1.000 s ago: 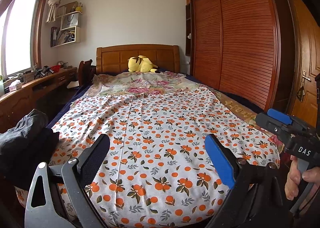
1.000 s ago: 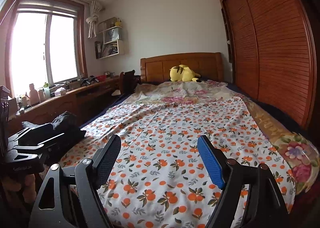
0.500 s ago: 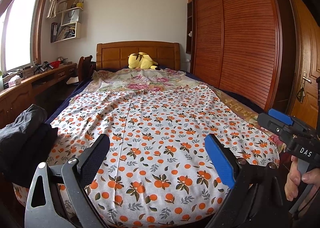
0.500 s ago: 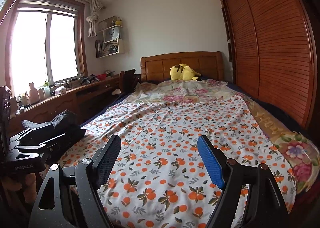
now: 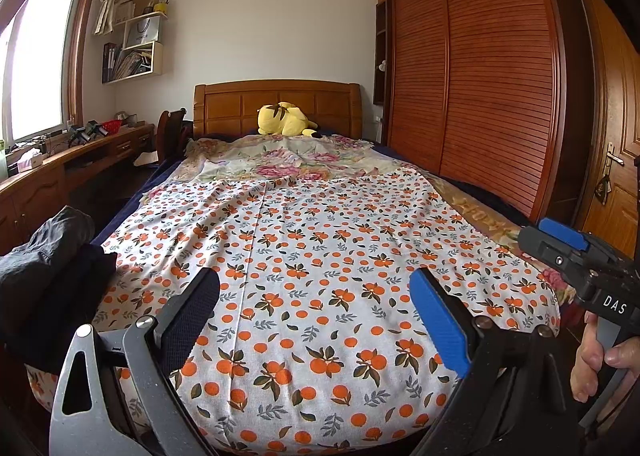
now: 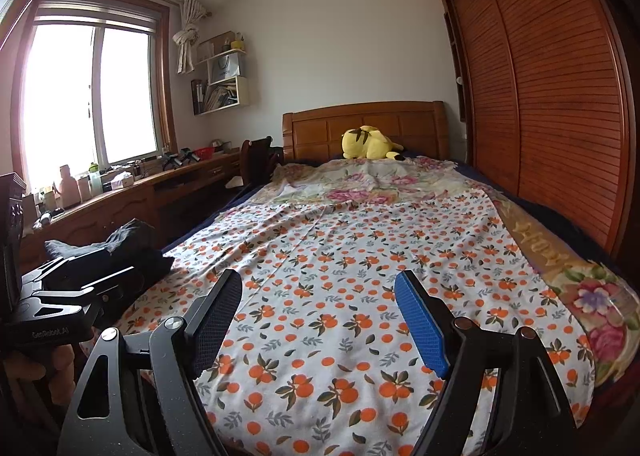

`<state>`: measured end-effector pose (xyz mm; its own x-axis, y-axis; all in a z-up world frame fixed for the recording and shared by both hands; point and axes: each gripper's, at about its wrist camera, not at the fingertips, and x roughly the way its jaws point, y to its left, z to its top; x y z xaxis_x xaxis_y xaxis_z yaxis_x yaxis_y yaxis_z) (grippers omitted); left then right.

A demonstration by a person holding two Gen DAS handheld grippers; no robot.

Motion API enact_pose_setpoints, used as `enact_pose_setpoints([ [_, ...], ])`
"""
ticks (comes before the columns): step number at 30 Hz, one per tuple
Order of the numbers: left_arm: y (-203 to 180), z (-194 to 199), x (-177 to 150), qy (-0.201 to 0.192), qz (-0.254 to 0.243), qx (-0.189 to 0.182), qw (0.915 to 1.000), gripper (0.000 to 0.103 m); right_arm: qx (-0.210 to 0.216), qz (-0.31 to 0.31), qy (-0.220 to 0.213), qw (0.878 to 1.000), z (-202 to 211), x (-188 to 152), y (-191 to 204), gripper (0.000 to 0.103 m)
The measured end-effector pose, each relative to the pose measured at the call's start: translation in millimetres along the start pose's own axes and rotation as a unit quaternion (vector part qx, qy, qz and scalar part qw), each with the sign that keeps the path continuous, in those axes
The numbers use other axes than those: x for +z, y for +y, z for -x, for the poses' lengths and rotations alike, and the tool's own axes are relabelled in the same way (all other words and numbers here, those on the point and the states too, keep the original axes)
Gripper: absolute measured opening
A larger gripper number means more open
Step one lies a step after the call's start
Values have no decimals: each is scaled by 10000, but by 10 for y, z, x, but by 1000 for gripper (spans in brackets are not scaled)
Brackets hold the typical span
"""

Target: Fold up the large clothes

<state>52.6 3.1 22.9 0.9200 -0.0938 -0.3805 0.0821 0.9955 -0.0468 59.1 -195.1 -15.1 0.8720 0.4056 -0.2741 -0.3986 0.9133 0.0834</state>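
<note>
Both wrist views look from the foot along the bed (image 5: 320,296) toward the headboard (image 6: 362,124).

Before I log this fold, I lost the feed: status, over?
Left tool open, right tool open, both above the bed's foot. Orange-print cloth spread flat, untouched. Dark clothes pile at its left edge.

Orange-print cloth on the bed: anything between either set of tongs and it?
Nothing visible. Left tongs and right tongs hang open over the orange-print cloth; the dark clothes pile lies off at its left edge.
</note>
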Motion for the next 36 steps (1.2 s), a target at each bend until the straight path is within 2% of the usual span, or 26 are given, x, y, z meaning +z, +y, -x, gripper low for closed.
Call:
enact_pose_setpoints([
  [36,33,-1,-35,15,22,14,10000,96,44,-8,29,10000,-27,-53,-60,80],
])
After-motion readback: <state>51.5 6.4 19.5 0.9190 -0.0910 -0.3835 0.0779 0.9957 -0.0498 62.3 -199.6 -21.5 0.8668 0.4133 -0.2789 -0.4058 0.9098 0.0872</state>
